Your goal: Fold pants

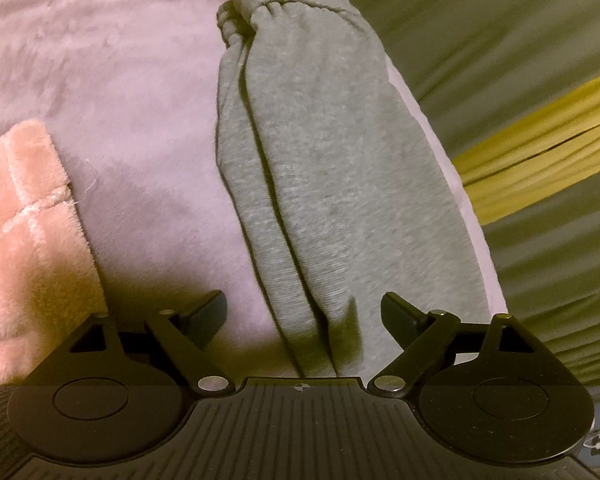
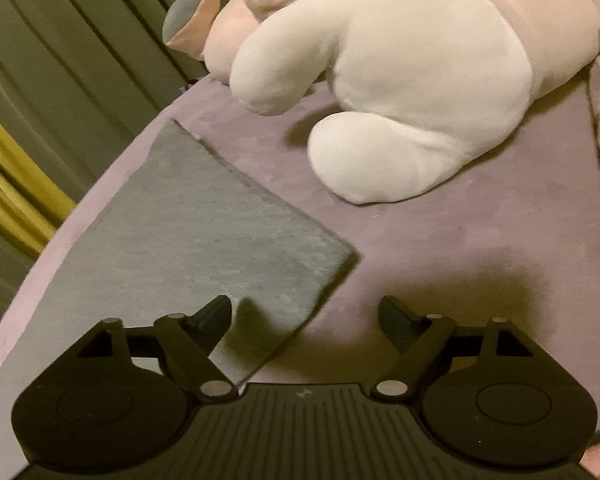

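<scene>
The grey pants [image 1: 332, 184] lay on the bed [image 1: 140, 92], which was covered with a mauve fleece blanket, close to the edge that faced the olive curtain [image 1: 500, 32]. In the left wrist view they were folded lengthwise, with both legs stacked and the gathered cuffs at the far end. The left gripper [image 1: 303, 314] hovered just above the near end of the pants with its fingers [image 1: 206, 312] spread wide and holding nothing. In the right wrist view a flat, wide part of the pants [image 2: 188, 232] spread out with one corner pointing into the bed. The right gripper [image 2: 305, 318] had its fingers [image 2: 216, 318] wide apart as well and gripped nothing; its left finger was over the cloth and its right finger over bare blanket. A white and pink plush toy [image 2: 400, 80] lay beyond the pants, near but not touching them. A pink quilted blanket [image 1: 24, 232] sat to the left of the pants.
</scene>
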A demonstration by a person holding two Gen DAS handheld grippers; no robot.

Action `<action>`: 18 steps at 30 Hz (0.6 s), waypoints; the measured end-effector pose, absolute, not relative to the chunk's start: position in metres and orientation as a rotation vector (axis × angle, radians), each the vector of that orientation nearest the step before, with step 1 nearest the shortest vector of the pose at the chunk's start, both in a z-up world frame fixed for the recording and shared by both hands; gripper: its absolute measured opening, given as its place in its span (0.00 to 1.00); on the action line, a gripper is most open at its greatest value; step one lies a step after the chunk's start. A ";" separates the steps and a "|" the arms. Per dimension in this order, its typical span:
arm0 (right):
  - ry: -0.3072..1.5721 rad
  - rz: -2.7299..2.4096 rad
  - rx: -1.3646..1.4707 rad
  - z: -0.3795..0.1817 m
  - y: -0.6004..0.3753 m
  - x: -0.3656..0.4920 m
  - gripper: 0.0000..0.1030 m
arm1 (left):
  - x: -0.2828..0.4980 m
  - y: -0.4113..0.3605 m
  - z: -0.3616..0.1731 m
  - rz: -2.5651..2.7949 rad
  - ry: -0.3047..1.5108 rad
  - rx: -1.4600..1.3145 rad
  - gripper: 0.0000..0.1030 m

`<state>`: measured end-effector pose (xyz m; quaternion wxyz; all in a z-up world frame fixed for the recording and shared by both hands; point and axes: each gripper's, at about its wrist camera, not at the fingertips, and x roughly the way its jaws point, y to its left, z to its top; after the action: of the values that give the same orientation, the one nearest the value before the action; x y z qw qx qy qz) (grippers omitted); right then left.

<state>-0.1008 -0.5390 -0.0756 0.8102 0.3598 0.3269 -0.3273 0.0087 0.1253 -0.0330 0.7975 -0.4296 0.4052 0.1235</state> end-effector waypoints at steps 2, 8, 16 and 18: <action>0.692 -0.681 0.779 -0.074 -0.538 -0.103 0.86 | 0.009 0.125 -0.033 0.267 0.871 -0.920 0.89; 0.624 -0.605 0.880 -0.077 -0.545 -0.106 0.86 | 0.012 0.123 -0.034 0.271 0.871 -0.923 0.92; 0.581 -0.589 0.979 -0.084 -0.554 -0.112 0.38 | 0.014 0.125 -0.037 0.262 0.870 -0.936 0.97; 0.555 -0.580 1.054 -0.086 -0.558 -0.119 0.40 | 0.014 0.126 -0.037 0.260 0.868 -0.943 0.97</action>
<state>-0.1192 -0.5577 -0.0859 0.7884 0.4893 0.2578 -0.2693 0.0138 0.1256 -0.0372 0.7936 -0.4387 0.4038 0.1211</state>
